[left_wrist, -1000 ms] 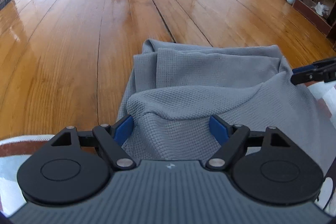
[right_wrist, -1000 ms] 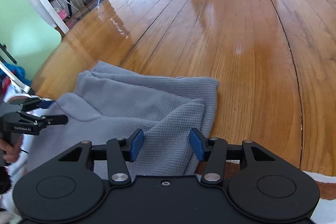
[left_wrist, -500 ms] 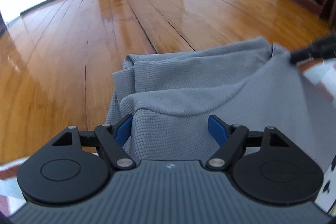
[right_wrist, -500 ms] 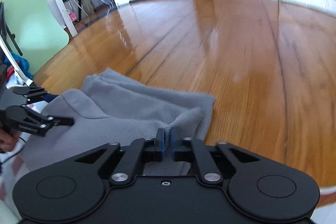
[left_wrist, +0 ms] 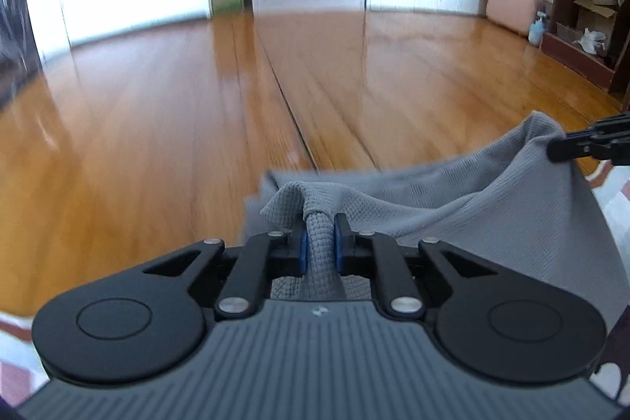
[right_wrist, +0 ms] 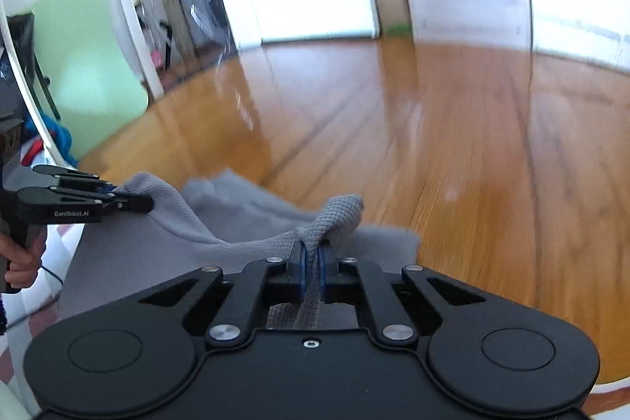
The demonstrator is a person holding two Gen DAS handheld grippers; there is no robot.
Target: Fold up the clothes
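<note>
Grey waffle cloth (left_wrist: 492, 207) sagging above wooden floor (left_wrist: 157, 128), pinched by closing left gripper (left_wrist: 318, 243) and right gripper (right_wrist: 311, 264); pink bag (left_wrist: 511, 2) far behind.

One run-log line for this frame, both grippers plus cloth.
left gripper: closing, cloth pinched | right gripper: closing, cloth pinched | grey cloth: near edge raised, rest on floor

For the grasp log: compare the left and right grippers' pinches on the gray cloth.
The left gripper pinches a thick bunched roll of the gray cloth; the right gripper pinches a thinner fold. The left's pads stand further apart than the right's. Both sets of jaws are closing on the same cloth's near edge.
</note>
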